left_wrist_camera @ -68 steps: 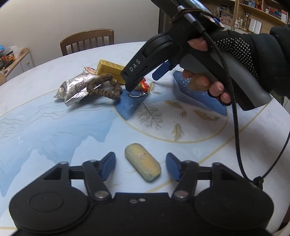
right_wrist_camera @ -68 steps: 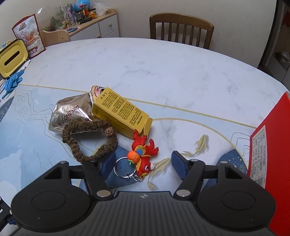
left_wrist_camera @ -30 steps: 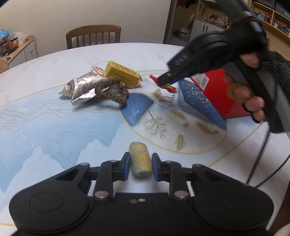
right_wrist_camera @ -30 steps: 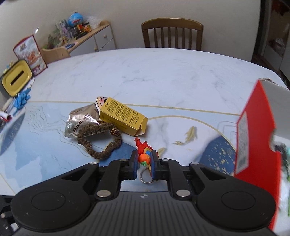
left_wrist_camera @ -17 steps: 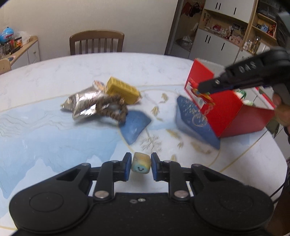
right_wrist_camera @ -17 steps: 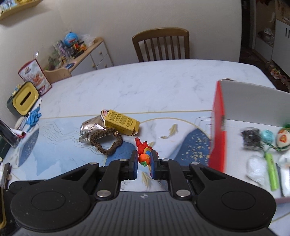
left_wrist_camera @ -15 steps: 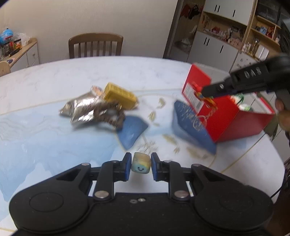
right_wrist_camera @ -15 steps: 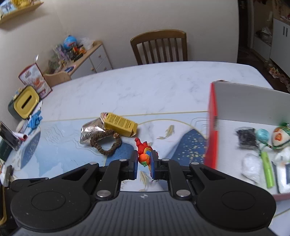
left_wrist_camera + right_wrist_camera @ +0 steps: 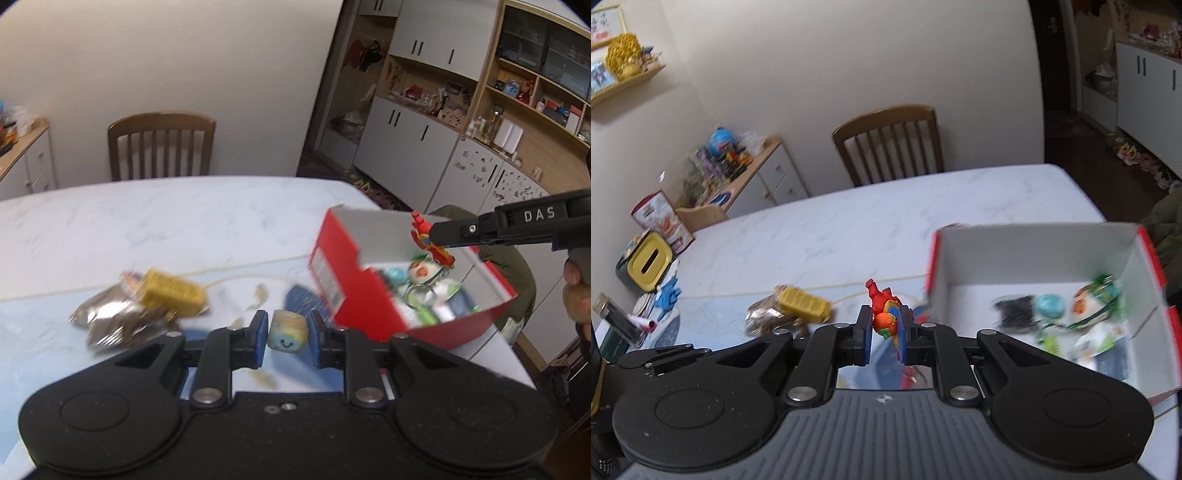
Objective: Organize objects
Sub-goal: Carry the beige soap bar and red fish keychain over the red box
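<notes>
- Right tool (image 9: 884,334) clamped on red parrot keychain (image 9: 883,314); in the left wrist view, keychain (image 9: 428,240) held above the open red box (image 9: 347,291), ring dangling over the contents.
- Left tool (image 9: 286,334) clamped on small smiley-face eraser (image 9: 288,329), lifted off the worktop (image 9: 147,221), short of the box's near wall.
- Box already holding several small items, blurred.
- Still on the worktop: yellow carton (image 9: 171,293), foil packet (image 9: 101,314), brown hair tie, blurred.
- Step judged: carrying two picks to the box.
- Next: lower right tool inside the walls, part the fingers; then bring eraser over the rim likewise.
</notes>
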`<state>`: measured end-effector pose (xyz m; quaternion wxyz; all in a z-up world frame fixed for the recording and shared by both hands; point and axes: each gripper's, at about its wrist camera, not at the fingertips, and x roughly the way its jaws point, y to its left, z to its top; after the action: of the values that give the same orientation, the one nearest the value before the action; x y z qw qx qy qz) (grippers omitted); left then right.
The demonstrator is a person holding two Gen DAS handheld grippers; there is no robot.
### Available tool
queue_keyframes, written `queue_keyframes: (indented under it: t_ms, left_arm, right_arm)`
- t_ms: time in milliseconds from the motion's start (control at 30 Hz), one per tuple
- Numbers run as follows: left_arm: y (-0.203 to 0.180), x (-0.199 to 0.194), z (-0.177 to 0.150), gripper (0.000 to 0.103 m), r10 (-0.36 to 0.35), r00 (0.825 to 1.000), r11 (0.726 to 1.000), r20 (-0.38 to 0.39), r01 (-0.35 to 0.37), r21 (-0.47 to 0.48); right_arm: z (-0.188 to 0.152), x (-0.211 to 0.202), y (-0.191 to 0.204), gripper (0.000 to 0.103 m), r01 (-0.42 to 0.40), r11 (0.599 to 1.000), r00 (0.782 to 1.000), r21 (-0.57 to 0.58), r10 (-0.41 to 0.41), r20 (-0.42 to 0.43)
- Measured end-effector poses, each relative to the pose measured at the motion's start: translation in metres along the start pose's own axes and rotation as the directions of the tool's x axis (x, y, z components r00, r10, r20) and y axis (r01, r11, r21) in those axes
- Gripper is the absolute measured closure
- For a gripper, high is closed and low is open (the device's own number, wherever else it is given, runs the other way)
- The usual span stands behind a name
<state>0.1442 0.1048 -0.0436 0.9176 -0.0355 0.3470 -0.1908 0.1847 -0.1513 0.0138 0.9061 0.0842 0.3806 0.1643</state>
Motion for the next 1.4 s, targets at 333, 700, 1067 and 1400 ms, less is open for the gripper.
queue_keyframes:
  t_ms: [333,700,1067,1400]
  left_arm:
    - [-0.065,0.045,0.033,0.082,-0.052,0.998,0.998,-0.021,0.053,0.024]
    - [-0.121,0.107,0.045,0.082,-0.064,0.992,0.996,-0.104,0.07,0.054]
    - [-0.142,0.169,0.051,0.082,0.0,0.98,0.997,-0.197,0.016,0.08]
    - [-0.148,0.217,0.05,0.082,0.076,0.946,0.994,-0.314,-0.046,0.103]
  right_arm:
    - [0.01,-0.013,-0.076,0.09,0.055,0.997,0.998,0.048,-0.056,0.023]
    - [0.002,0.006,-0.142,0.09,0.099,0.992,0.995,0.08,-0.097,-0.029]
    - [-0.015,0.034,-0.161,0.09,0.064,0.998,0.992,0.016,-0.062,-0.113]
    - [-0.035,0.07,-0.157,0.09,0.039,0.995,0.975,-0.096,-0.059,-0.214]
